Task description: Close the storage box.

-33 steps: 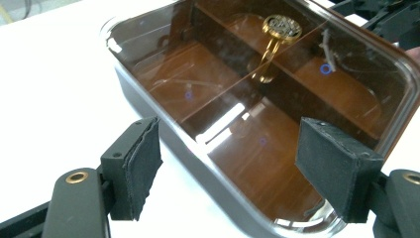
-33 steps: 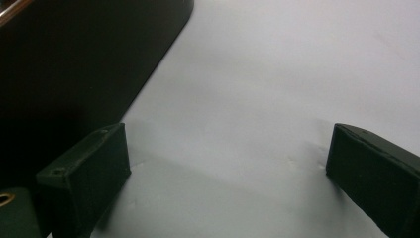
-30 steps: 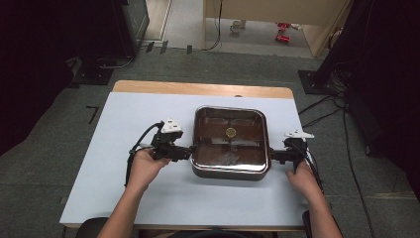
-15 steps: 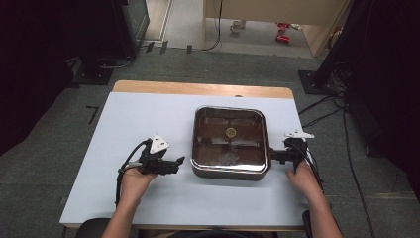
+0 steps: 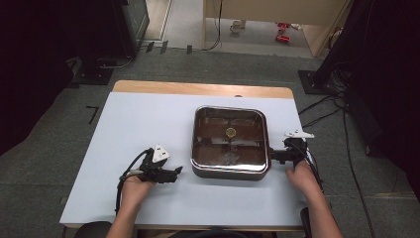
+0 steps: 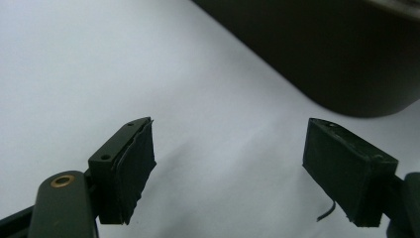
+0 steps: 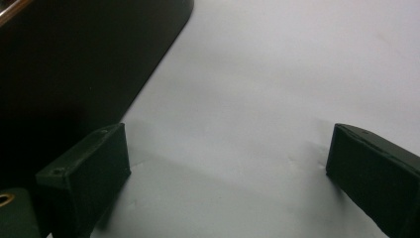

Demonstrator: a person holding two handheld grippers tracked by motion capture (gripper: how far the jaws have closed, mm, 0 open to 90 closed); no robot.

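A square metal pan (image 5: 230, 141) with rounded corners, a shiny rim and a dark brown interior stands right of centre on the white table surface (image 5: 143, 121). The pan's dark outer wall appears at the upper right of the left gripper view (image 6: 346, 54) and at the upper left of the right gripper view (image 7: 74, 59).

The left gripper (image 5: 174, 171), black with a grey three-cornered plate on top, lies low over the table near the pan's near-left corner, pointing toward it but apart from it. Its jaws have just been opening; they stand wide apart with bare table between them (image 6: 228, 163). The pads (image 6: 136, 163) touch nothing.

The right gripper (image 5: 275, 155) sits just beside the pan's right wall, near its near-right corner. In the right gripper view (image 7: 228, 173) the jaws stand wide apart over bare table; the left jaw lies close to the pan wall, and contact cannot be told
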